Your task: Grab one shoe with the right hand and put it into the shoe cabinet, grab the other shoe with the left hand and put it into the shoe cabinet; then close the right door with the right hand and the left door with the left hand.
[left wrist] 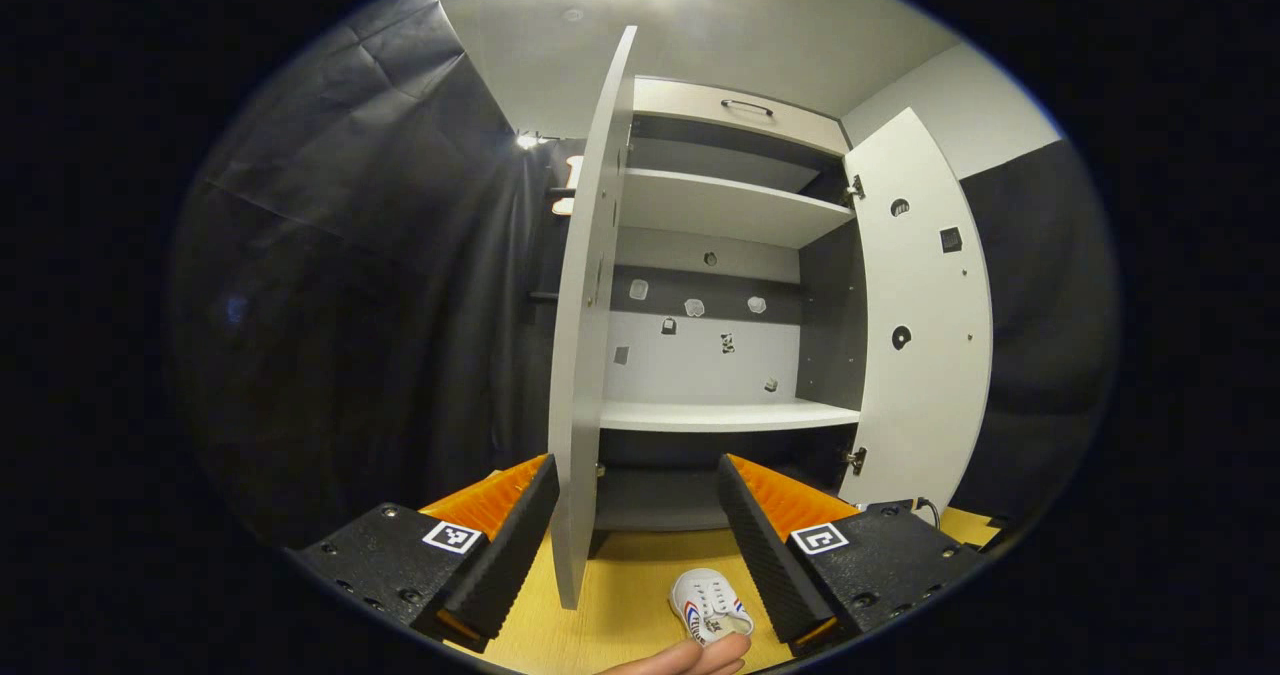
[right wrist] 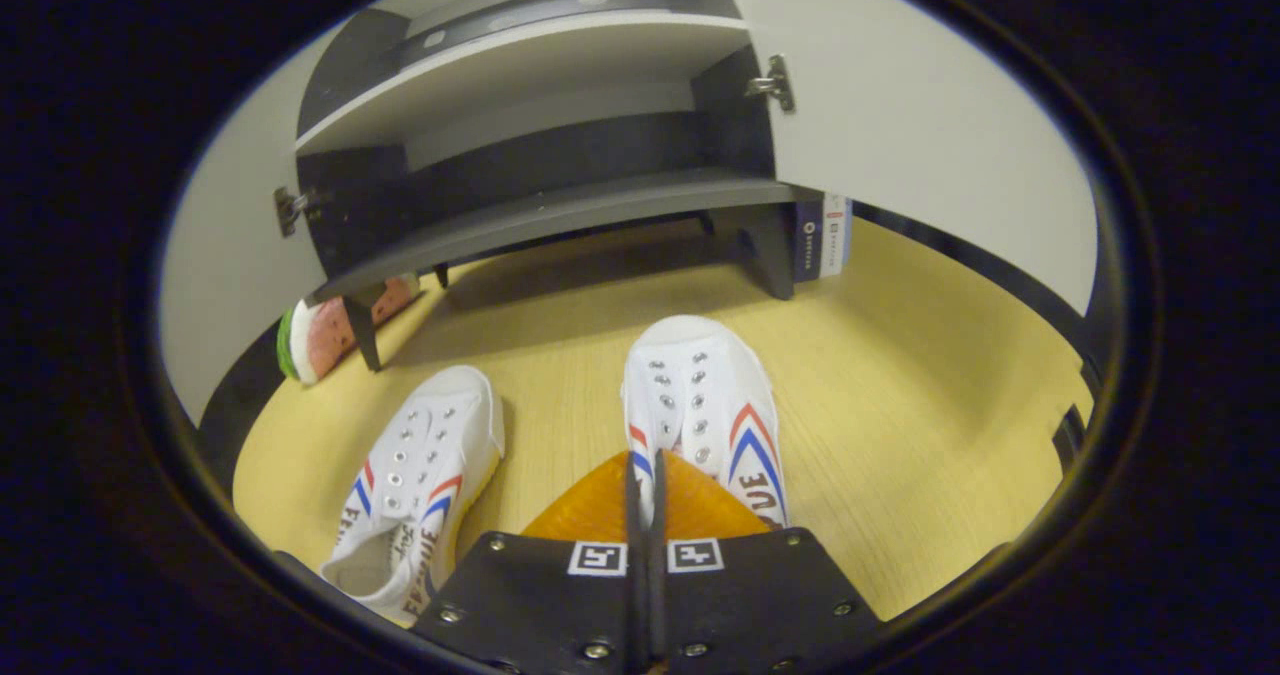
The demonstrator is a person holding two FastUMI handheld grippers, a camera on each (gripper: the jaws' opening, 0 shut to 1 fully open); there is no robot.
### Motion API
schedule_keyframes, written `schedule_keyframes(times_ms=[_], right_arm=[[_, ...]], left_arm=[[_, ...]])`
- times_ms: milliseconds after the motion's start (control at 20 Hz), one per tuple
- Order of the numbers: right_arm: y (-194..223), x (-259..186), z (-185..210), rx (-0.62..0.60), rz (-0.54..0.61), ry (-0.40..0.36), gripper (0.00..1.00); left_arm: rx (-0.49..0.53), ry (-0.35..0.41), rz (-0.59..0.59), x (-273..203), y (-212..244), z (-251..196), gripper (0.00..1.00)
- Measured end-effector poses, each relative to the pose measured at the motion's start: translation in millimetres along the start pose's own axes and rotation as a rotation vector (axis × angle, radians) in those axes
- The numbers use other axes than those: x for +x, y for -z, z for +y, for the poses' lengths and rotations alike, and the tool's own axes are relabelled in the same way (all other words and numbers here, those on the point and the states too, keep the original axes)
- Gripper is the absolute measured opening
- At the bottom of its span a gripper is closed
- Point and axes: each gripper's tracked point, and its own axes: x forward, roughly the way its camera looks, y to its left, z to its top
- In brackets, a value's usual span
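Between right tongs point(right wrist: 645, 475), right shoe's point(right wrist: 700, 405) edge pinched.

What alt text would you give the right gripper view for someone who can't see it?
The right gripper, fingers nearly together, appears to pinch the near edge of a white shoe on a yellow wooden floor. A second white shoe lies to its left, before the open shoe cabinet.

Left claw point(left wrist: 636, 535) with ridged inner faces, square marker tags, black screwed mounts, right claw point(right wrist: 646, 495) alike
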Motion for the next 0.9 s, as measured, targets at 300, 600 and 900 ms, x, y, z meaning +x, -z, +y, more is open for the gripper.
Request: schedule_keyframes(times_ms=[300, 600, 900], right_arm=[[-12, -5, 6, 0.135, -0.036, -0.131, 0.01], [-33, -22, 8, 0.139, -0.090, -0.193, 0.01], [-79, -60, 6, 0.113, -0.205, -0.199, 0.01]], left_arm=[[0.041, 0.012, -0.036, -9, -11, -4, 0.93], [0.043, 0.012, -0.032, -9, -6, 1, 0.96], [0.045, 0.019, -0.004, -2, 6, 3, 0.96]])
